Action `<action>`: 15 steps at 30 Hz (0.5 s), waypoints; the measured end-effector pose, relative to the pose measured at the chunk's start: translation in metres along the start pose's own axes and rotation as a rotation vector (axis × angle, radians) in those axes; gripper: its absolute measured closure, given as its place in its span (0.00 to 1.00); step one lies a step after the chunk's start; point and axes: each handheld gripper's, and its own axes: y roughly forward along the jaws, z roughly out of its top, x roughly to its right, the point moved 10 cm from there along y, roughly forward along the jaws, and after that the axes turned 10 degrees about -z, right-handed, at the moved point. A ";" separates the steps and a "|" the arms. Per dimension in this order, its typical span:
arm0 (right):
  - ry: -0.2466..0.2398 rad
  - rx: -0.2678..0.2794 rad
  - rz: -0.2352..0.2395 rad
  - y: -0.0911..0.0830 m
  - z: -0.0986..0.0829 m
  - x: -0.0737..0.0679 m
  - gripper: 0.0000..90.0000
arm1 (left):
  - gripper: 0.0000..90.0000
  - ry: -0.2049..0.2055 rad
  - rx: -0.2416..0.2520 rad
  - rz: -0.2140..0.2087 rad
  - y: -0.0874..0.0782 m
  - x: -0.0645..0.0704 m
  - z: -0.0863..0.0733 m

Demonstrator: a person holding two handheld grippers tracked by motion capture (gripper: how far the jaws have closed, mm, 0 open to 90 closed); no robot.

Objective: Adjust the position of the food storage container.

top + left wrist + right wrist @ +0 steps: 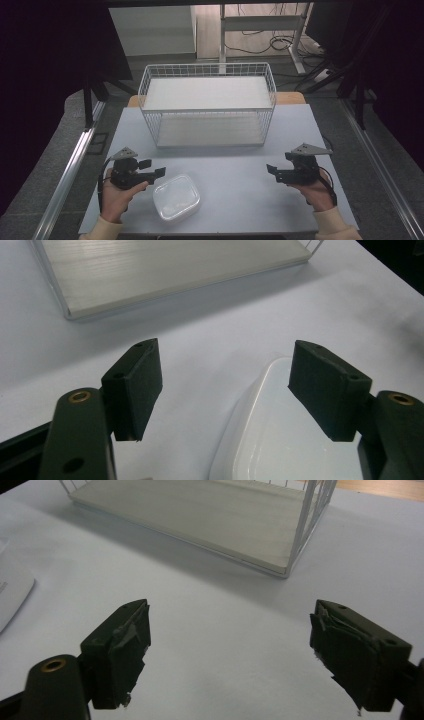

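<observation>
A translucent white lidded plastic container (176, 197) lies on the pale table (235, 170) near the front left. My left gripper (152, 168) is open just left of it, jaws pointing right; in the left gripper view the container (285, 435) lies under and between the spread jaws of that gripper (227, 390), nothing held. My right gripper (272, 170) is open at the front right, jaws pointing left, with bare table between its jaws (230, 652). The container's edge (12, 597) shows at the left of the right gripper view.
A white two-tier wire rack (207, 102) with pale shelf boards stands at the middle back of the table; its lower shelf (165, 265) (200, 515) lies ahead of both grippers. Metal rails run along both table sides. Cables lie on the floor beyond.
</observation>
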 end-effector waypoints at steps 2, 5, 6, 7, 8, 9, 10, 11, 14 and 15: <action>0.001 -0.006 0.005 0.001 -0.001 0.002 0.20 | 0.32 -0.003 0.001 -0.002 -0.001 0.000 -0.001; 0.005 -0.013 0.015 0.001 -0.001 0.002 0.21 | 0.32 -0.005 0.011 -0.002 -0.004 0.002 -0.001; 0.005 -0.015 0.017 0.001 -0.002 0.001 0.22 | 0.32 -0.005 0.014 0.001 -0.005 0.002 -0.001; 0.008 -0.016 0.020 0.000 -0.002 0.001 0.22 | 0.32 -0.003 0.017 0.000 -0.006 0.002 0.000; 0.011 -0.020 0.022 0.000 -0.002 0.000 0.22 | 0.32 -0.002 0.019 0.000 -0.007 0.003 -0.001; 0.011 -0.020 0.022 0.000 -0.002 0.000 0.22 | 0.32 -0.002 0.019 0.000 -0.007 0.003 -0.001; 0.010 -0.021 0.020 -0.001 -0.002 0.000 0.22 | 0.32 0.002 0.018 0.000 -0.008 0.004 -0.001; 0.007 -0.020 0.018 -0.003 -0.002 0.000 0.22 | 0.32 0.000 0.018 0.000 -0.009 0.005 -0.002; 0.019 -0.018 0.014 -0.007 -0.001 0.002 0.23 | 0.32 -0.001 0.025 -0.007 -0.011 0.008 -0.002; 0.022 -0.015 0.013 -0.007 -0.001 0.003 0.23 | 0.32 0.002 0.025 -0.008 -0.011 0.009 -0.001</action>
